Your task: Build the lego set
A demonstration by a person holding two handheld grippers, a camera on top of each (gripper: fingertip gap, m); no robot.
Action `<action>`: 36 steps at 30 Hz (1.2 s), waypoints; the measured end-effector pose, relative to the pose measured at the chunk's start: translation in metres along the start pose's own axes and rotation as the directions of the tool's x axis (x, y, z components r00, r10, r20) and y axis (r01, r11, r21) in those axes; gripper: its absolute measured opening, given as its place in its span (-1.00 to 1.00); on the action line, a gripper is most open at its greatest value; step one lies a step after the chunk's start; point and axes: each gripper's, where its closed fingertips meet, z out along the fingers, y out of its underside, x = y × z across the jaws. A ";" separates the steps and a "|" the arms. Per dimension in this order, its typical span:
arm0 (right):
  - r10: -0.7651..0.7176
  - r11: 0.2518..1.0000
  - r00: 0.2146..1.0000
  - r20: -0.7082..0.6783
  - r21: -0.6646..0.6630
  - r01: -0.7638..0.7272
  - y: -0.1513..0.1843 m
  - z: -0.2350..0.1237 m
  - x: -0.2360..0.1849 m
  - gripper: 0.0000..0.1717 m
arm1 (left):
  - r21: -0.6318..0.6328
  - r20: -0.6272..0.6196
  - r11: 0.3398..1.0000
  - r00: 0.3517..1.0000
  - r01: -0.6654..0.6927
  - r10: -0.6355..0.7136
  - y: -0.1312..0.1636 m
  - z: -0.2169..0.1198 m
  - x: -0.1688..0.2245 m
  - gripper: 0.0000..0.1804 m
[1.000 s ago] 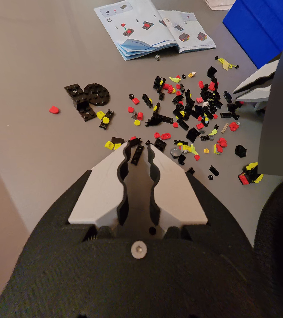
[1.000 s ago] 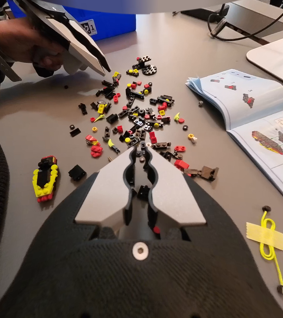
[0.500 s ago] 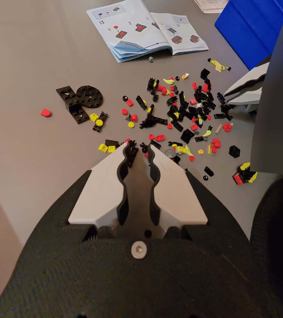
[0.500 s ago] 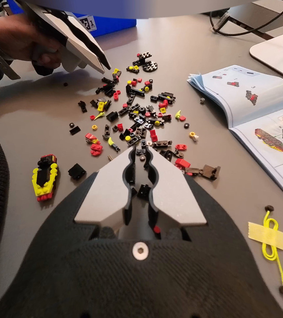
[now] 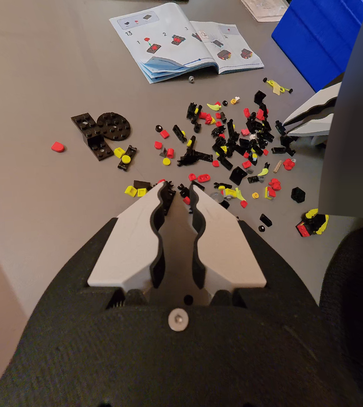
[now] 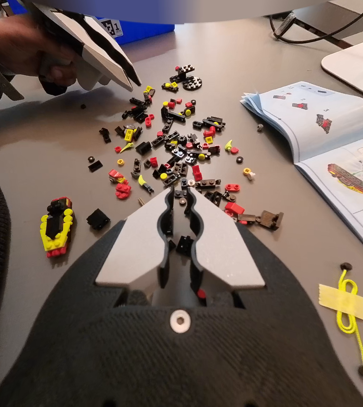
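Over the tabletop (image 5: 32,66) brick scatter: left gripper (image 5: 179,189) jaws apart, black clip piece (image 5: 169,195) against one pad; right gripper (image 6: 181,191) nipping a small black plate (image 6: 181,193).

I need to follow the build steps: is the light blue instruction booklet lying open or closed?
Open. The light blue instruction booklet lies spread flat on the grey table, two facing pages of build diagrams showing.
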 end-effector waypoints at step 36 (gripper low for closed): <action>-0.016 0.985 0.997 -0.076 -0.170 0.003 0.025 0.011 0.011 -0.90 | -0.002 -0.018 1.000 1.000 0.010 -0.010 0.000 0.003 0.003 -0.81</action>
